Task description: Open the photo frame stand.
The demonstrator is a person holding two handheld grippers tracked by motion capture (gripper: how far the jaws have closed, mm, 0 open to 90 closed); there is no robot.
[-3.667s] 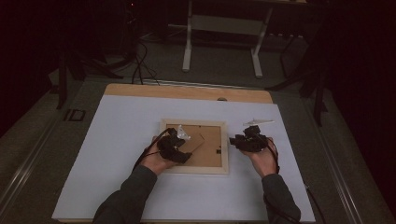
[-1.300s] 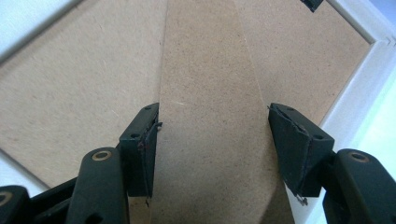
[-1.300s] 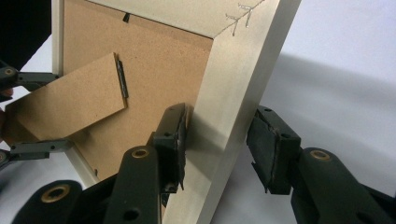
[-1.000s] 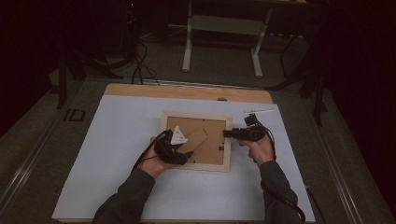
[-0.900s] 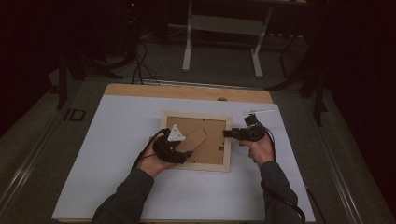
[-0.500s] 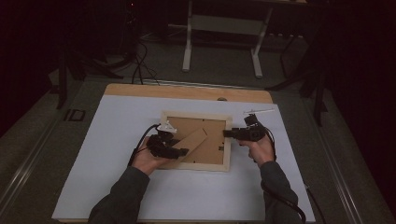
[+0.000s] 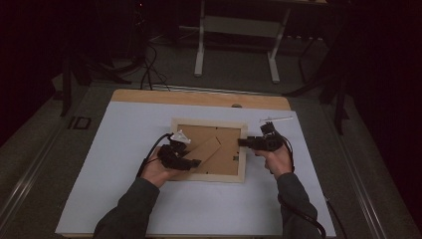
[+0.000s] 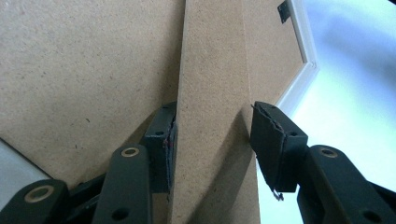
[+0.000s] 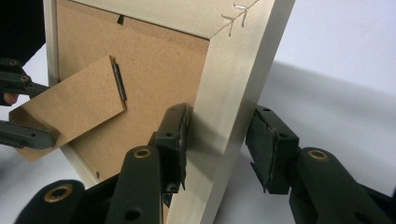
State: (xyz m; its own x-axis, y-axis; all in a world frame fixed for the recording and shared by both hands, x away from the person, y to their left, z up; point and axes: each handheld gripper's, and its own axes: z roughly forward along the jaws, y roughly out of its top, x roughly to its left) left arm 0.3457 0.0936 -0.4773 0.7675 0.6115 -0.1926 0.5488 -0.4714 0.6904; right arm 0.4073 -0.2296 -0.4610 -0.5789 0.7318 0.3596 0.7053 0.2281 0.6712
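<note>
A light wooden picture frame (image 7: 209,122) lies face down on the white mat, its brown backing board (image 8: 84,70) up. The hinged stand (image 7: 206,149) is raised off the backing. My left gripper (image 7: 191,154) reaches in from the frame's lower left. Its jaws have just been closing and now sit on both edges of the stand (image 8: 212,93), as the left gripper (image 8: 212,126) view shows. My right gripper (image 7: 242,143) is shut on the frame's right rail (image 9: 233,70), one pad on each side of it, right gripper (image 9: 217,130). The stand (image 9: 70,107) shows at the left there.
The white mat (image 7: 124,149) covers a wooden table whose bare far edge (image 7: 199,97) shows. A thin white stick (image 7: 276,119) lies beyond my right gripper. A metal desk base (image 7: 236,30) and cables (image 7: 149,64) stand on the floor behind.
My left hand has shifted a little down and left and turned, and its jaws have closed onto the stand. The right gripper has kept its hold on the right rail.
</note>
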